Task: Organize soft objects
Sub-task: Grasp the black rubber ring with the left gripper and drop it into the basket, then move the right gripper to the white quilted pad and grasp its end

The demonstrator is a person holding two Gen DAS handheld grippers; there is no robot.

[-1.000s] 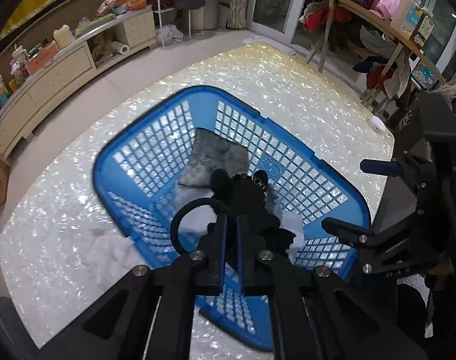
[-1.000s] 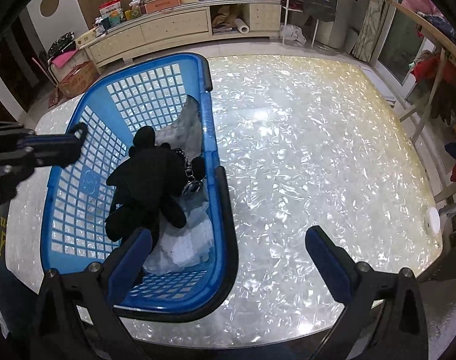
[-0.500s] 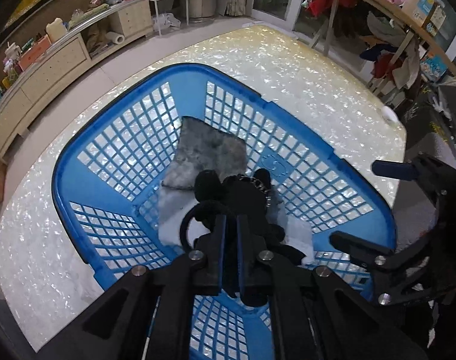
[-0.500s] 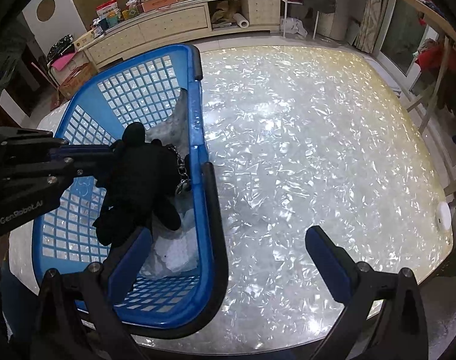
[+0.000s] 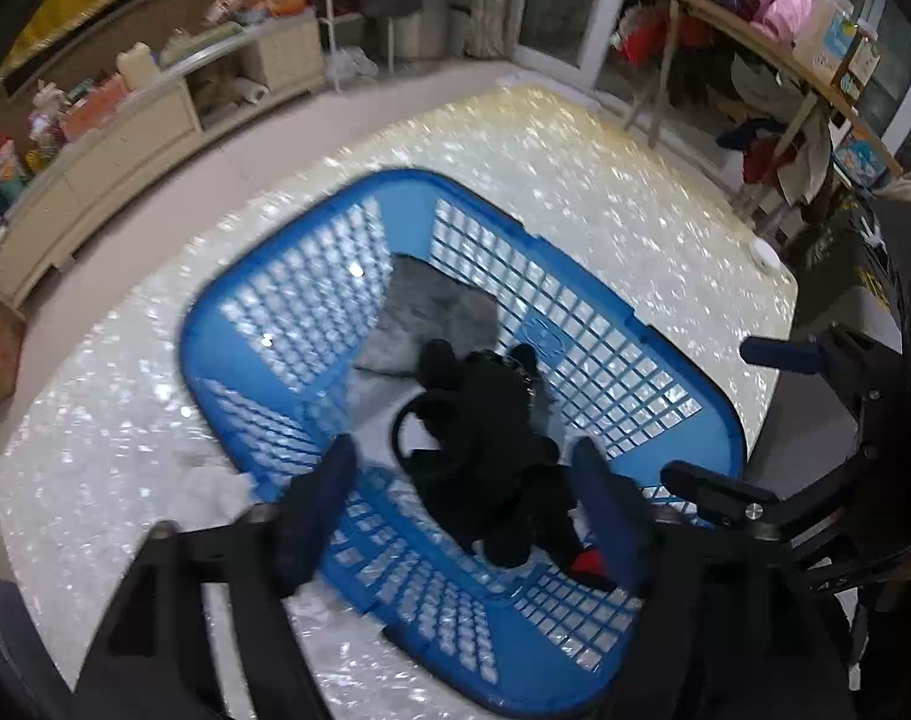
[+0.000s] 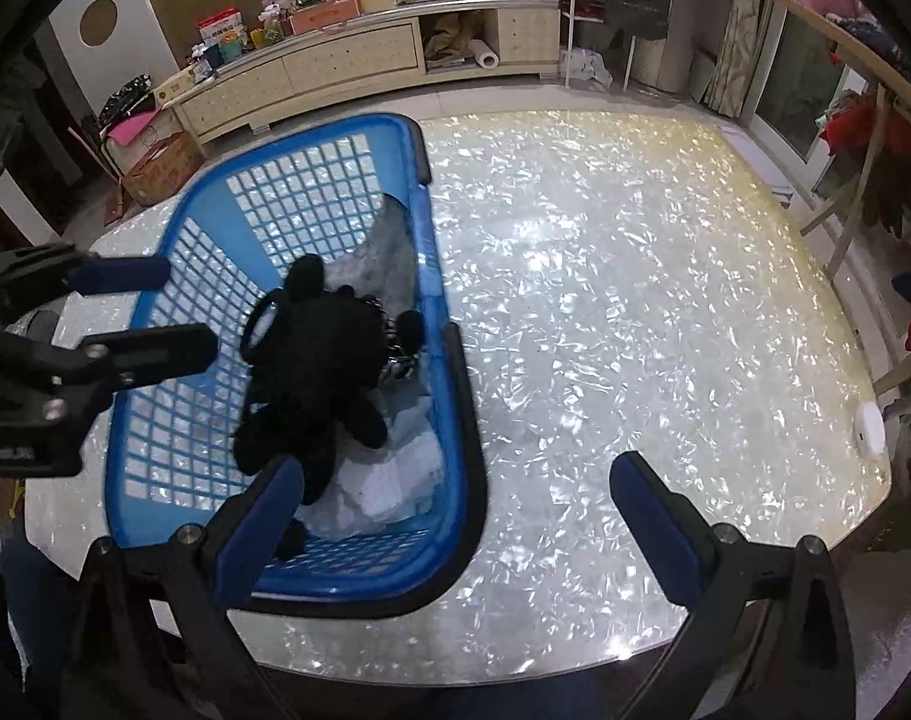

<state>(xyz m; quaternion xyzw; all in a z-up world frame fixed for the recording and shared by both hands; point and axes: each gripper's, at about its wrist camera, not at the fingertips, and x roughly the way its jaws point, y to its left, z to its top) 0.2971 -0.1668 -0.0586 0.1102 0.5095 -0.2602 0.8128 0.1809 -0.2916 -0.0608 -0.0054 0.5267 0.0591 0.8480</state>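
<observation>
Left gripper [image 5: 464,483] jaws freshly parted, empty; black plush toy [image 5: 485,420] limp in blue basket [image 5: 635,324].

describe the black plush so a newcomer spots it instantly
Find the blue basket on the pearly table. Inside, on white cloths and beside a grey cloth, lies the black plush: the only black item, with round ears and a loop strap.

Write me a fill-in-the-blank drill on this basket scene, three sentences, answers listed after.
1. The black plush toy lies inside the ___ basket.
2. The left gripper, whose jaws have just been opening, is now ___, its pads clear of the toy.
3. The right gripper stands open and holds ___.

Missing words: blue; open; nothing
</observation>
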